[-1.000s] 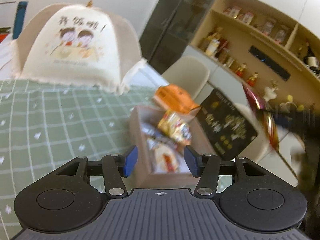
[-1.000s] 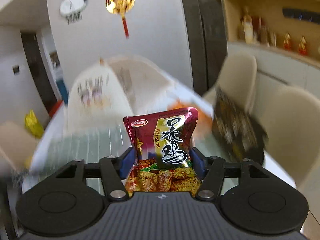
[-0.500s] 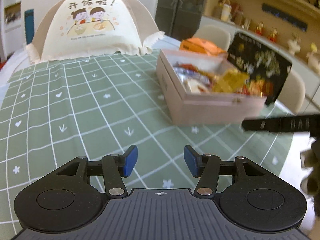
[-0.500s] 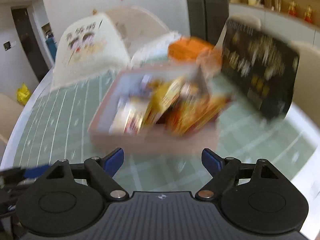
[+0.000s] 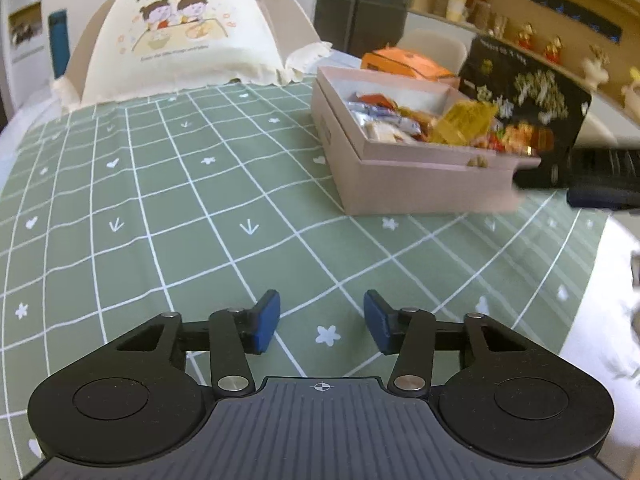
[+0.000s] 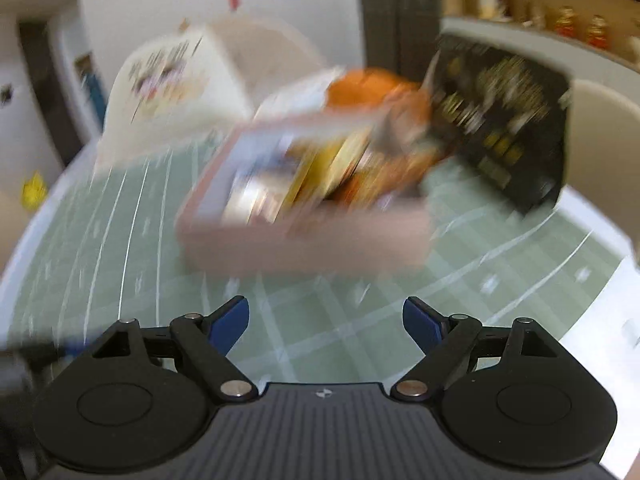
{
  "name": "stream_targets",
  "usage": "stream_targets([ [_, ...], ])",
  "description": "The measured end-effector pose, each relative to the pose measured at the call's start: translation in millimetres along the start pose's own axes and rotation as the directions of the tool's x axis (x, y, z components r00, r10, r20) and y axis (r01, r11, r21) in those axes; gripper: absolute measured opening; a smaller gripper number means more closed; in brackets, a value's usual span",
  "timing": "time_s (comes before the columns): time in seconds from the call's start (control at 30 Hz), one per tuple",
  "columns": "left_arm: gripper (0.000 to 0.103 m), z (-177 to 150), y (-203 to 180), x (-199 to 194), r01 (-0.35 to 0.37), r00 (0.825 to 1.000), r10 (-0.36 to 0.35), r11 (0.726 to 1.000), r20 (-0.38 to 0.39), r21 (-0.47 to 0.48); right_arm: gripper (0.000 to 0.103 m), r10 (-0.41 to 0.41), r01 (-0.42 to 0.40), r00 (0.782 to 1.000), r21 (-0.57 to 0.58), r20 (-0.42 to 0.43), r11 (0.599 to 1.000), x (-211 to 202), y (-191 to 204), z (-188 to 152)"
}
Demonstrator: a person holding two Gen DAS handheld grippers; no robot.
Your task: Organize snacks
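The right gripper point(image 6: 326, 322), fingers now wide and empty, had dropped its snack packet into the box point(image 5: 400, 184); the left gripper point(image 5: 322, 322) was closing on nothing.

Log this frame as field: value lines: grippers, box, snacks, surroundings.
left gripper: empty, jaws closing over bare tablecloth
right gripper: open, empty
box: pink, lid off, on the tablecloth
snacks: mixed packets piled inside the box
black lid: propped upright behind the box
food cover: far side of the table
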State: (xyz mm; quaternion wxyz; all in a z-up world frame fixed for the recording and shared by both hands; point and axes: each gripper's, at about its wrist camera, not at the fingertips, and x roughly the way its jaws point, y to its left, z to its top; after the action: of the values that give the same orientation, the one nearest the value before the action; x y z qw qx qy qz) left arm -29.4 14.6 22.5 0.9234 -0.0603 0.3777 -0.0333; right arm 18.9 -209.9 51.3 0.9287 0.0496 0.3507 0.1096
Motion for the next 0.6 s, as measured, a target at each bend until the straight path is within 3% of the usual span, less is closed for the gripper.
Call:
stream_targets([
  [0.07, 0.051, 5, 4, -8, 0.010, 1.000, -0.010, 1.000, 0.016, -0.024, 0.083, -0.021, 0.020, 1.000, 0.051, 0.003, 0.998, 5, -11, 28],
  [0.13, 0.051, 9, 9, -18, 0.022, 0.999, -0.020, 0.999, 0.035, -0.041, 0.066, -0.014, 0.014, 1.000, 0.105, 0.000, 0.994, 14, -21, 51],
  [0.2, 0.051, 13, 12, -22, 0.029, 0.999, -0.027, 0.998, 0.042, -0.048, 0.057, 0.038, -0.036, 0.999, 0.140, -0.008, 0.990, 28, -22, 74],
  [0.27, 0.051, 15, 15, -25, 0.029, 0.999, -0.026, 0.998, 0.041, -0.050, 0.057, 0.139, -0.136, 0.990, 0.144, -0.016, 0.980, 51, -8, 104],
  [0.3, 0.051, 16, 17, -27, 0.027, 0.999, -0.025, 0.998, 0.041, -0.051, 0.058, 0.232, -0.223, 0.972, 0.144, -0.046, 0.964, 61, -2, 115],
  [0.33, 0.051, 16, 19, -29, 0.025, 0.999, -0.023, 0.998, 0.042, -0.050, 0.057, 0.363, -0.345, 0.925, 0.156, -0.110, 0.926, 80, 7, 126],
  [0.37, 0.051, 15, 21, -30, 0.021, 0.999, -0.019, 0.999, 0.043, -0.048, 0.056, 0.429, -0.402, 0.891, 0.179, -0.151, 0.898, 93, 12, 132],
  [0.4, 0.051, 14, 24, -31, 0.016, 0.999, -0.014, 0.999, 0.041, -0.047, 0.056, 0.434, -0.399, 0.884, 0.202, -0.172, 0.894, 103, 15, 134],
  [0.47, 0.051, 11, 31, -29, 0.015, 1.000, -0.014, 0.998, 0.026, -0.058, 0.055, 0.353, -0.326, 0.923, 0.176, -0.155, 0.929, 102, 20, 131],
  [0.53, 0.051, 6, 34, -23, 0.019, 1.000, -0.018, 0.997, 0.009, -0.071, 0.056, 0.284, -0.281, 0.956, 0.053, -0.078, 0.958, 77, 24, 116],
  [0.6, 0.052, 1, 31, -18, 0.020, 1.000, -0.020, 0.997, 0.002, -0.074, 0.062, 0.239, -0.240, 0.971, -0.047, -0.018, 0.970, 47, 28, 93],
])
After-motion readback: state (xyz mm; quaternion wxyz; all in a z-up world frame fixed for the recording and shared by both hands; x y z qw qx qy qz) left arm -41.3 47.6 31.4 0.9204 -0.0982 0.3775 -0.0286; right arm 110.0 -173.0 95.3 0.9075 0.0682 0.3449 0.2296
